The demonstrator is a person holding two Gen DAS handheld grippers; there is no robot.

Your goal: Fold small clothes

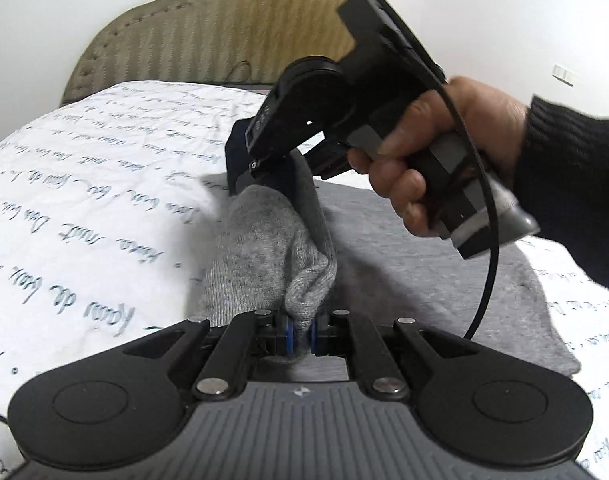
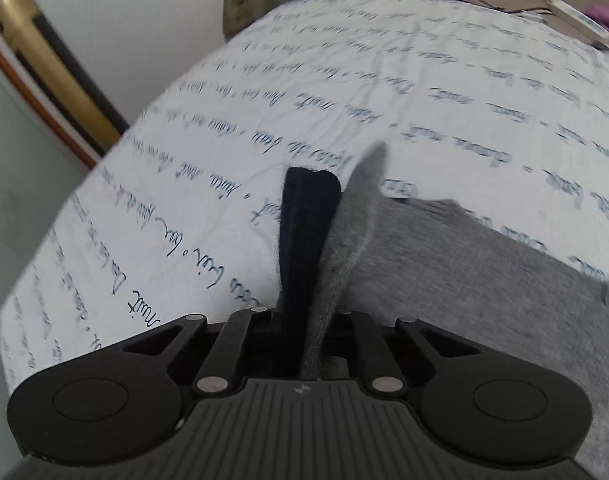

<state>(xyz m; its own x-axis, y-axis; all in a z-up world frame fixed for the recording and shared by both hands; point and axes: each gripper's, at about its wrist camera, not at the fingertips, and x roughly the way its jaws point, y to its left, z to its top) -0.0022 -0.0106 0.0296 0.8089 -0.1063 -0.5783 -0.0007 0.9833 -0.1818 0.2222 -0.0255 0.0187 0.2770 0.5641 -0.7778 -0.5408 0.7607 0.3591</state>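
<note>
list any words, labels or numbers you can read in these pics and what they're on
Bedspread: rows of dark blue cursive script all over it; "nuit" seems to recur, the rest is too slanted and blurred to read.
Right gripper, on its black body: small pale markings, too small to read.
Left gripper, on its grey base: a small emblem, no letters.
Grey sock held by both grippers: no text visible.

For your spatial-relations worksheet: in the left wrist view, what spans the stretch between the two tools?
The grey sock itself: the left tool pinches one end, the right tool the other.
</note>
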